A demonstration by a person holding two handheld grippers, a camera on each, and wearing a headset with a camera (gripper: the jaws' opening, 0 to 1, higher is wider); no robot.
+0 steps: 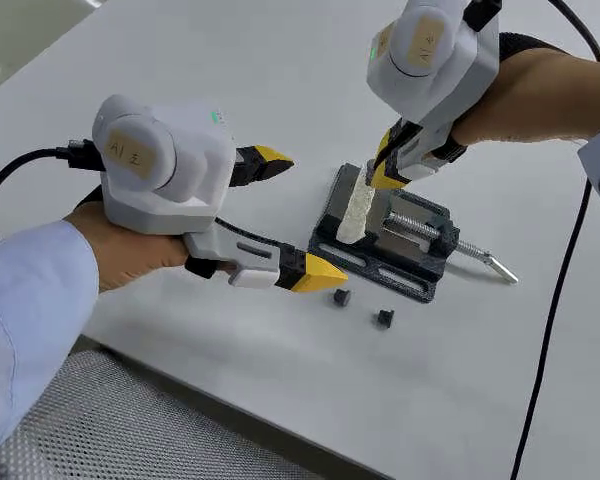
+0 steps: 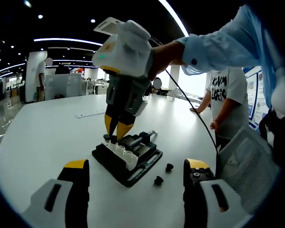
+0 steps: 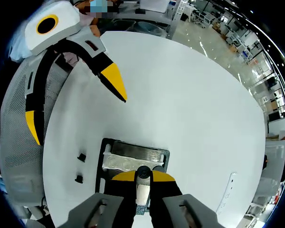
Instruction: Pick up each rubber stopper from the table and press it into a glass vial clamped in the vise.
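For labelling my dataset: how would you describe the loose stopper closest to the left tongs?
Find the black vise on the white table. Two small dark stoppers lie just in front of it. The wanted stopper sits next to the yellow tip of the left tongs; the other stopper lies farther right.

Head view sits high, looking forward and down over the white table (image 1: 180, 60), with the vise (image 1: 385, 240) a bit right of centre at middling range. The left gripper view is way lower, almost table height. It faces across at the vise from nearby, with the right gripper (image 2: 115, 137) hanging over it mid-frame. The right gripper view is the closest, staring nearly straight down at the vise at bottom centre, left gripper (image 3: 80, 118) at upper left. All three share the vise and the two loose stoppers (image 1: 342, 297).
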